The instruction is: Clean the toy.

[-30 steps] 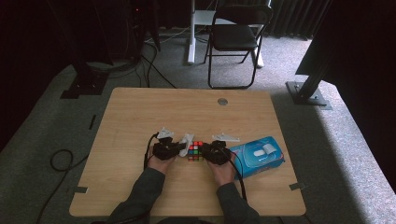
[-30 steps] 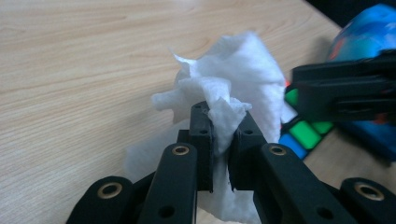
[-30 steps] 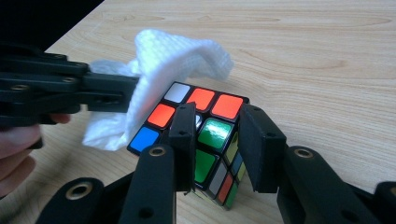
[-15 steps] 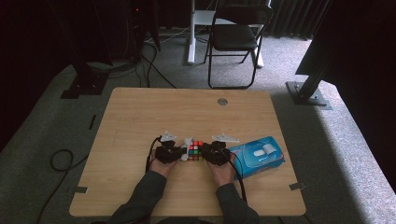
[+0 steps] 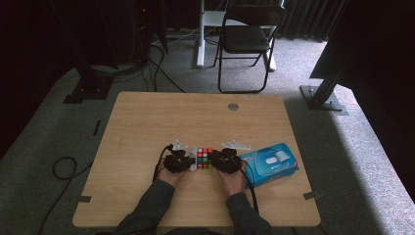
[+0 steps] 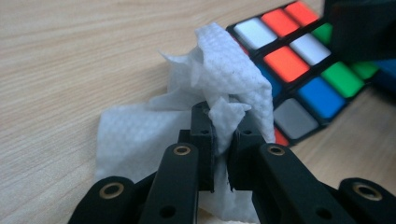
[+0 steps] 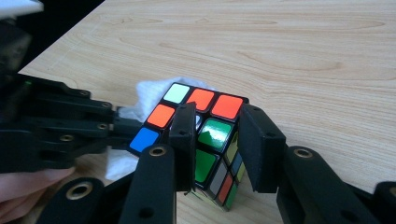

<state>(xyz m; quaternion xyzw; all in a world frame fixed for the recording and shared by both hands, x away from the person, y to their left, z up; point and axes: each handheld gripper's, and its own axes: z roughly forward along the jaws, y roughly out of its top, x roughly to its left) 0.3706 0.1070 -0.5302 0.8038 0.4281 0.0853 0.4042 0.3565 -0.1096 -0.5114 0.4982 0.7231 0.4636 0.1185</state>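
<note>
A scrambled Rubik's cube [image 5: 204, 158] stands near the table's front edge between my two grippers. My right gripper [image 5: 226, 160] is shut on it. In the right gripper view the cube [image 7: 205, 100] sits tilted between the two black pads of that gripper [image 7: 217, 128]. My left gripper [image 5: 178, 161] is shut on a crumpled white wipe [image 6: 229, 70], pinched at the tips of that gripper [image 6: 223, 126]. The wipe is bunched up against the cube's [image 6: 299, 70] side. The wipe [image 7: 144, 93] also peeks out behind the cube, next to the left gripper [image 7: 60, 130].
A blue pack of wipes [image 5: 269, 164] lies just right of my right hand. The wooden table [image 5: 195, 117] has a round grommet [image 5: 233, 106] near its far edge. Beyond it stand a black folding chair [image 5: 244, 39] and stand bases, with cables on the carpet.
My left gripper has edged slightly toward the cube with the wipe. The right gripper and the cube have kept still.
</note>
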